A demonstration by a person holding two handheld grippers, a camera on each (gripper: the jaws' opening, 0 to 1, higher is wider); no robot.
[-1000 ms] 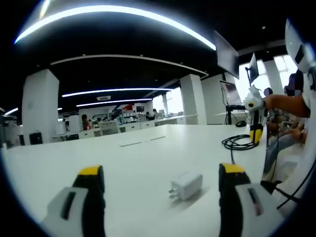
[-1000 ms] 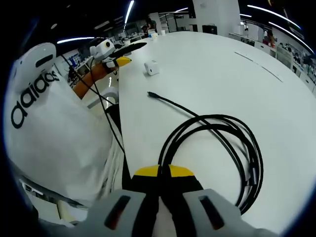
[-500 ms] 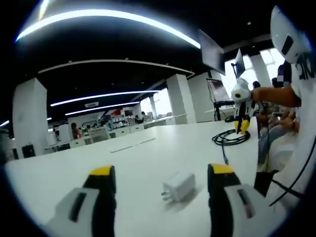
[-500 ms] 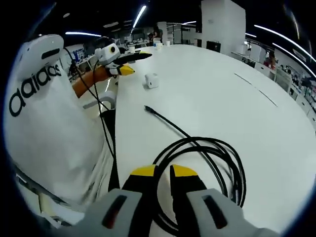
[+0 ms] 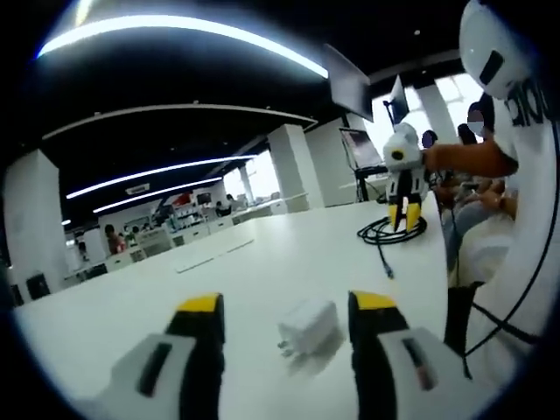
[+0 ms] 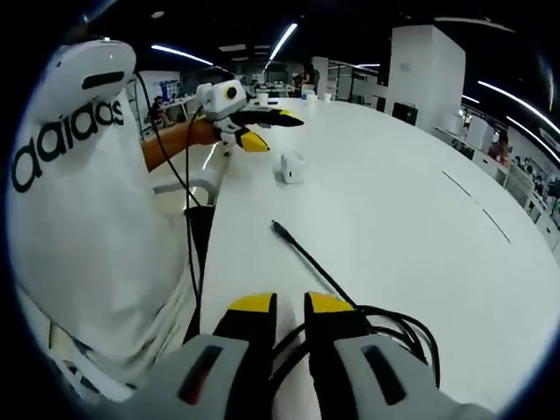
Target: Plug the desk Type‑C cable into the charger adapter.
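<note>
1. White and boxy, the small plastic charger adapter (image 5: 307,325) lies on the broad white table (image 5: 262,271), its metal prongs pointing toward the camera's left in the left gripper view.
2. The left gripper (image 5: 284,325), grey with yellow-tipped jaws, stands with those jaws spread wide; the adapter sits between them, touching neither as far as can be seen.
3. In the right gripper view the same adapter (image 6: 292,166) rests farther up the table (image 6: 411,210), with the left gripper (image 6: 262,129) just beside it and an orange sleeve behind.
4. The black Type-C cable (image 6: 350,302) lies in a loose coil well apart from the adapter; one straight end runs out from the coil toward the adapter, its plug (image 6: 279,229) stopping short of it.
5. The right gripper (image 6: 288,305) has its yellow-tipped jaws slightly parted over the near edge of the coil, gripping nothing that can be made out.
6. In the left gripper view the right gripper (image 5: 403,210) stands over the coil (image 5: 389,232), beyond the adapter.
7. The person's white shirt (image 6: 79,201) bears the black lettering "adidas".
</note>
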